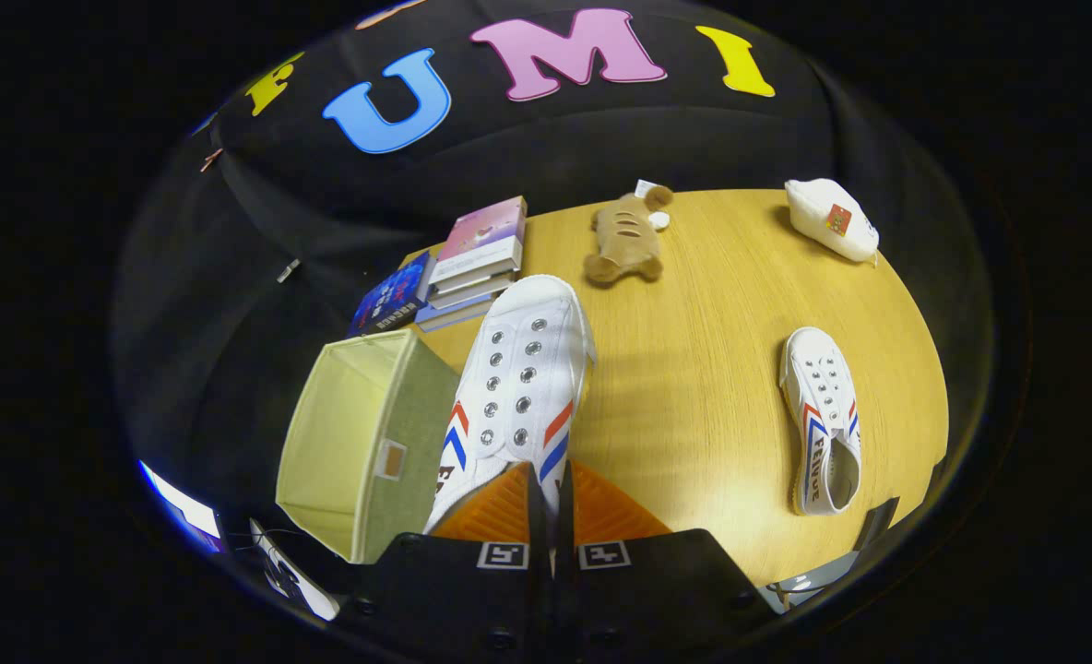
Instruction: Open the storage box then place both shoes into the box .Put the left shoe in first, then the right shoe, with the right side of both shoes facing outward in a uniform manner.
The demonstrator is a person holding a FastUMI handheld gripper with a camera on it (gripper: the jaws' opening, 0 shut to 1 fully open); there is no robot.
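The claw is clamped on the heel of a white sneaker, held above the desk with its toe at 12 o'clock. The open storage box sits at 9 o'clock, at the desk's edge. The second sneaker lies at 3 o'clock, bare desk between. Books, a plush toy and a white pouch line the far edge.

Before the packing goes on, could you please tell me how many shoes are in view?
2. One white shoe is gripped between the shut fingers, beside the open storage box; the other shoe lies apart on the table.
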